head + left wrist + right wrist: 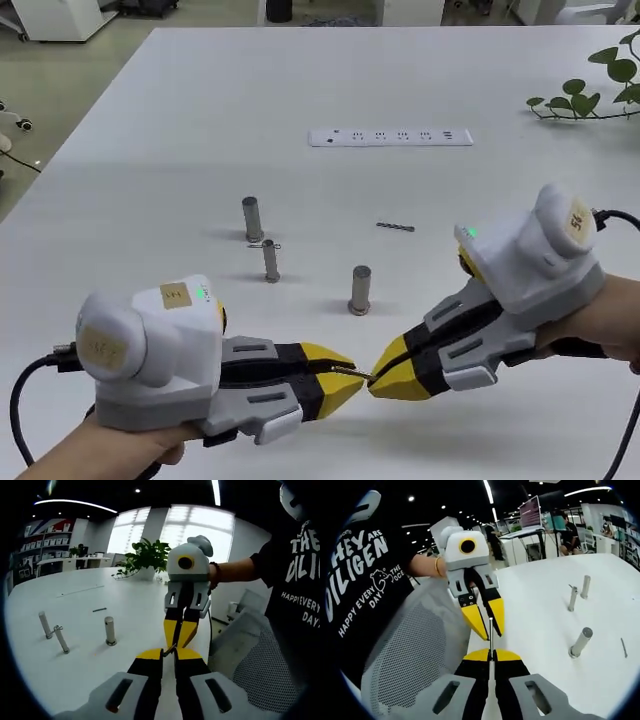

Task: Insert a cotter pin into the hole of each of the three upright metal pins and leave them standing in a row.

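Three upright metal pins stand mid-table: the far one [252, 218], the middle one [270, 260] with a cotter pin [262, 245] through its top, and the near right one [360, 290]. In front of them the two grippers meet tip to tip above the table. My right gripper [491, 654] is shut on a thin cotter pin [490, 630]. That pin's free end reaches between the parted jaws of my left gripper [352, 378], which stands open around it. Another loose cotter pin [395, 227] lies flat behind the near right pin.
A white power strip [390, 137] lies farther back on the white table [150, 150]. Plant leaves [600, 85] hang over the far right edge. A grey mesh chair [410, 645] stands beside the person at the table's near side.
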The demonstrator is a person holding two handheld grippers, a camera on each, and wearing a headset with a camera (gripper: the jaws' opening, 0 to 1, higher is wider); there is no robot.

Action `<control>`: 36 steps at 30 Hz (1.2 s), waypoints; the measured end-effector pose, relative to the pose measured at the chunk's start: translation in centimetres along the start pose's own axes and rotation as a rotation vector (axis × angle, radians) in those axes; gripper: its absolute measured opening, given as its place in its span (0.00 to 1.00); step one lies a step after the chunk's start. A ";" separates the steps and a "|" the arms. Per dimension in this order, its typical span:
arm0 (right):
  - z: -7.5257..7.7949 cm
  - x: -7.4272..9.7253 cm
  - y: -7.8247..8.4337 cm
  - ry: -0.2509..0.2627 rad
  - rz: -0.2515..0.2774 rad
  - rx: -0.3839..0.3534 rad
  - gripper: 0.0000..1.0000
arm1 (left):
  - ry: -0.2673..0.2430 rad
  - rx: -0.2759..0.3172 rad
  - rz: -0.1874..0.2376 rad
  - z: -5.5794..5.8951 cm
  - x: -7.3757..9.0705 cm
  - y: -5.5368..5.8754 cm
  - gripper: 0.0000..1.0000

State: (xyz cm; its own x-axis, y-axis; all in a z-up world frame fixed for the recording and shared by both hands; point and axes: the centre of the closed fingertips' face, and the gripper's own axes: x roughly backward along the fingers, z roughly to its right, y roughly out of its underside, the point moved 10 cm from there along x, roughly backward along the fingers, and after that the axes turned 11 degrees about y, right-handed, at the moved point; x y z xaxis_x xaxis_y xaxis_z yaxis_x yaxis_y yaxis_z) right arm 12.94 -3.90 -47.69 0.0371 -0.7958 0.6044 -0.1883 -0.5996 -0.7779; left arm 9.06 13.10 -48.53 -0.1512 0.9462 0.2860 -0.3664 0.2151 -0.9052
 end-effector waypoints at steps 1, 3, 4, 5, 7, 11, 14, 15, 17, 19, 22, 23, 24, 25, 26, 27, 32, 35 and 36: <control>0.1 0.0 0.0 0.011 -0.007 0.003 0.00 | -0.009 0.003 0.001 -0.1 0.0 0.0 0.06; 0.3 0.1 0.0 0.029 -0.017 0.017 0.00 | -0.014 -0.002 -0.002 -0.1 0.0 0.0 0.08; 0.4 0.2 0.0 0.038 -0.021 0.018 0.00 | -0.018 0.001 -0.005 -0.2 -0.1 0.0 0.09; 0.5 0.2 0.1 0.048 -0.028 0.019 0.00 | -0.023 0.001 -0.006 -0.2 -0.1 0.0 0.10; 1.0 0.5 0.2 0.086 -0.057 0.037 0.00 | -0.042 0.001 -0.010 -0.4 -0.1 0.0 0.13; 1.7 0.9 0.4 0.134 -0.087 0.054 0.00 | -0.087 0.002 -0.011 -0.8 -0.1 0.1 0.17; 2.5 1.2 0.6 0.169 -0.107 0.082 0.00 | -0.107 0.008 -0.014 -1.1 0.0 0.2 0.16; 2.7 1.3 0.6 0.175 -0.112 0.092 0.00 | -0.115 0.005 -0.014 -1.2 0.0 0.2 0.16; 3.1 1.4 0.6 0.191 -0.117 0.105 0.00 | -0.135 0.002 -0.013 -1.4 0.0 0.2 0.16; 3.5 1.5 0.7 0.206 -0.130 0.119 0.00 | -0.155 0.001 -0.010 -1.5 0.1 0.2 0.17; 4.0 1.5 0.8 0.222 -0.147 0.131 0.00 | -0.194 -0.006 -0.009 -1.9 0.0 0.1 0.19; 4.2 1.5 0.8 0.227 -0.150 0.136 0.00 | -0.203 -0.007 -0.007 -2.0 0.0 0.1 0.19; 4.4 1.5 0.9 0.230 -0.156 0.137 0.00 | -0.221 -0.010 -0.002 -2.2 0.0 0.0 0.19; 4.6 1.6 0.9 0.230 -0.157 0.137 0.00 | -0.230 -0.012 0.000 -2.3 -0.1 0.0 0.20; 4.7 1.6 0.8 0.232 -0.158 0.139 0.00 | -0.235 -0.011 0.003 -2.4 -0.2 -0.1 0.20; 4.9 1.6 0.8 0.237 -0.158 0.141 0.00 | -0.245 -0.010 0.007 -2.6 -0.3 -0.1 0.21; 5.5 1.8 0.7 0.248 -0.169 0.158 0.00 | -0.269 -0.020 0.001 -3.1 -0.9 -0.2 0.21; 6.1 2.1 0.7 0.257 -0.175 0.164 0.00 | -0.292 -0.020 0.000 -3.4 -1.3 -0.2 0.21; 6.4 2.2 0.7 0.262 -0.176 0.166 0.00 | -0.302 -0.015 0.002 -3.5 -1.4 -0.2 0.21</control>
State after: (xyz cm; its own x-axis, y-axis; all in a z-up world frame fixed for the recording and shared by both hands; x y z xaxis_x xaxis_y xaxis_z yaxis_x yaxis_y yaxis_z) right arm 19.13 -6.59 -48.02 -0.2024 -0.6429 0.7388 -0.0383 -0.7486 -0.6619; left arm 12.56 12.58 -49.85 -0.4185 0.8326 0.3629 -0.3526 0.2193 -0.9097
